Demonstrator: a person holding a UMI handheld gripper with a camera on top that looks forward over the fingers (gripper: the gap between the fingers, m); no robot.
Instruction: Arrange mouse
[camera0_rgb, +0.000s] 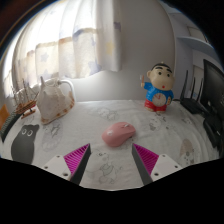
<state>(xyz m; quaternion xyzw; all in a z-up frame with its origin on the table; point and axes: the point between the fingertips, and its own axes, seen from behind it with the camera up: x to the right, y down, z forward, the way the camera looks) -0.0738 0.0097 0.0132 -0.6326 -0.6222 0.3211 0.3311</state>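
Observation:
A pink computer mouse (119, 134) lies on a white table mat with faint drawings (110, 165). My gripper (112, 158) is open, its two magenta pads (76, 157) spread wide apart. The mouse sits just ahead of the fingertips, roughly centred between them, and nothing touches it. Nothing is held.
A cartoon boy figurine (156, 89) in a blue shirt stands beyond the mouse to the right. A white bag (54, 100) sits at the far left, with a dark cat-shaped item (24, 141) nearer. A dark chair (212, 90) stands at the right. A curtained window (75, 40) is behind.

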